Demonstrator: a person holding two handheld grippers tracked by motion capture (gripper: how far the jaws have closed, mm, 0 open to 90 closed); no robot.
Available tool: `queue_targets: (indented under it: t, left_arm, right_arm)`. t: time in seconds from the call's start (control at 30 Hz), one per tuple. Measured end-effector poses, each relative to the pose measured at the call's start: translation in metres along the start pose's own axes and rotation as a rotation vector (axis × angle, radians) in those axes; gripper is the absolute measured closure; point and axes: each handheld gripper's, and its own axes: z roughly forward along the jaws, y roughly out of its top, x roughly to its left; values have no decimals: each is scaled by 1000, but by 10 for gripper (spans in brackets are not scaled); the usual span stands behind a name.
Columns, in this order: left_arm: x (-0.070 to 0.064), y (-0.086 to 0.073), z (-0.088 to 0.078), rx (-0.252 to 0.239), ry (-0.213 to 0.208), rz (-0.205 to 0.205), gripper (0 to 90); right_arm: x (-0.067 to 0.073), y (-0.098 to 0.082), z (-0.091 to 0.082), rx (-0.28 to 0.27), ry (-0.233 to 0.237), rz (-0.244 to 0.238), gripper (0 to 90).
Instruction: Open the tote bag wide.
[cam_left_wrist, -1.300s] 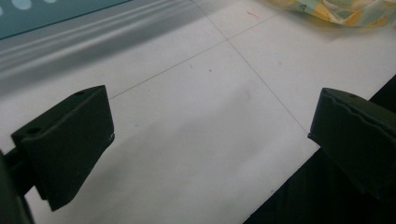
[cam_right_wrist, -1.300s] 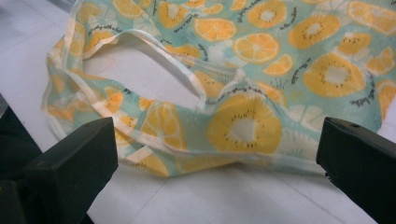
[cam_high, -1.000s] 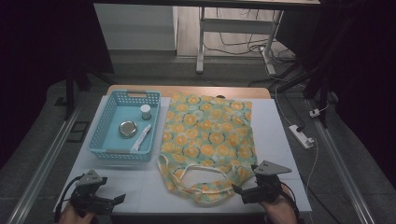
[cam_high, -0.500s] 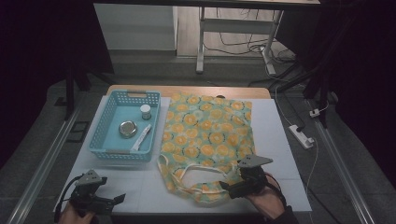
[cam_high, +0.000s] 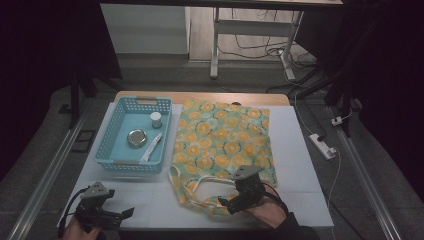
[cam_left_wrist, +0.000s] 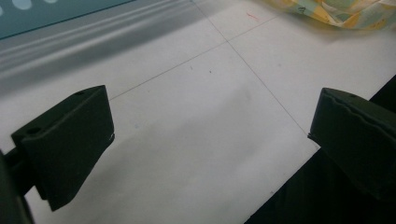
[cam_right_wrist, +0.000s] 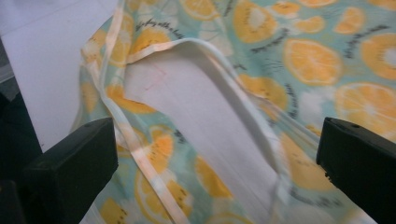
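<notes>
High view, from left to right: the left gripper (cam_high: 118, 214) sits low at about seven o'clock on the white table (cam_high: 300, 165), held from below by a hand (cam_high: 80, 231) at the near edge, its nose aimed toward three o'clock. Its jaws stand spread wide with nothing between them — the left gripper view has bare tabletop in the gap. At ten o'clock lies a blue basket (cam_high: 114, 131) with a round tin (cam_high: 136, 138), a small jar (cam_high: 156, 119) and a white stick (cam_high: 151, 147) inside. Just beside it, across the middle, the orange-print bag (cam_high: 222, 142) lies flat, handles (cam_high: 200, 187) toward six o'clock. Over those handles hovers the right gripper (cam_high: 226, 204), the hand (cam_high: 267, 212) behind it coming in from five o'clock — its jaws are also spread, straddling the bag's straps (cam_right_wrist: 154, 182) in the right gripper view.
</notes>
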Motion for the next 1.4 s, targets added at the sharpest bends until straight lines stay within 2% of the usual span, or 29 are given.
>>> queue_targets:
  t: [0.4, 0.47, 0.57, 0.63, 0.8, 0.9, 1.07, 1.4]
  left_arm:
    - [0, 0, 0, 0, -2, -2, 0]
    - [0, 0, 0, 1, -2, -3, 0]
    - [0, 0, 0, 2, -2, -2, 0]
    - [0, 0, 0, 4, -2, -1, 0]
    - [0, 0, 1, 4, -1, -2, 0]
    - [0, 0, 1, 4, -1, -3, 0]
    - [1, 1, 1, 5, -1, -3, 0]
    - [1, 1, 1, 5, -2, -4, 0]
  right_arm:
    - [12, 5, 38, 85, 33, -38, 0]
    - [14, 5, 44, 104, 35, -54, 32]
    - [13, 3, 50, 123, 46, -62, 113]
    - [14, 3, 49, 122, 36, -87, 187]
    - [17, 5, 43, 120, 61, -129, 520]
    - [18, 6, 41, 122, 74, -139, 686]
    - [11, 7, 36, 103, 102, -117, 885]
    - [4, 18, 20, 54, 128, -94, 900]
